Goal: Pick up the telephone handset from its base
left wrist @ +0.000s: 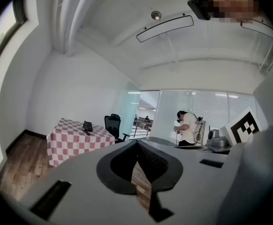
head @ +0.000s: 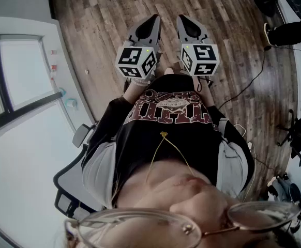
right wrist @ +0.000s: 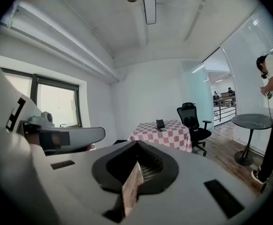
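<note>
head view: l gripper (head: 154, 18) + r gripper (head: 182, 18) both clenched, empty. phone (right wrist: 160, 124) on table (right wrist: 176, 134), far off at 12 o'clock. pickup not started.

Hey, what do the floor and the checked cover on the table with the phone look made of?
Floor: brown wood or wood-look laminate, low sheen; plank seams and grain show. Checked cover: probably woven cloth, matte; it drapes softly down the sides.
</note>
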A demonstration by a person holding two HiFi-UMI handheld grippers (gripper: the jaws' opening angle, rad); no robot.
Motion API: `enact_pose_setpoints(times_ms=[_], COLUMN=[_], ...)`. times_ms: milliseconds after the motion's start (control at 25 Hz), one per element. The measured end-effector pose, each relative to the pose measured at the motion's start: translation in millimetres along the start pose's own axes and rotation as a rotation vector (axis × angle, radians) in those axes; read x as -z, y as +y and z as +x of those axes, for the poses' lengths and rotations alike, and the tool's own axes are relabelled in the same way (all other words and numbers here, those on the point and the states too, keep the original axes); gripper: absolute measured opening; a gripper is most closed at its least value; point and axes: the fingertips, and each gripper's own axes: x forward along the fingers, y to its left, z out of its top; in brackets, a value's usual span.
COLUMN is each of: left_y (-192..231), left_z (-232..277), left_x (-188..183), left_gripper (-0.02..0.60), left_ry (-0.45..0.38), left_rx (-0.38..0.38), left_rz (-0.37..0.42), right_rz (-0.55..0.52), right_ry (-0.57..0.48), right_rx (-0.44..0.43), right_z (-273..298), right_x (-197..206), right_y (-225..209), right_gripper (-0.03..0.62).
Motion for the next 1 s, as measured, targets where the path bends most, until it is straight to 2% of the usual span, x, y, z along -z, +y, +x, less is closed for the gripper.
enact_pose_setpoints(times_ms=[560, 1000], left_y=[-19, -6], left_z=[9, 24], left_x=[10, 13], left_gripper=[0.009, 0.009], left_ry=[0.008, 0.022], left_rx=[-0.023, -0.011], left_rz=[-0.006, -0.024], right_rz=[0.012, 0.017], right_ry=[0.006, 0.023], right_rx=[-0.035, -0.057], right_z=[-11, 4], right_x=[7, 8], right_y=[-20, -22], right_gripper=[0.02, 0.02])
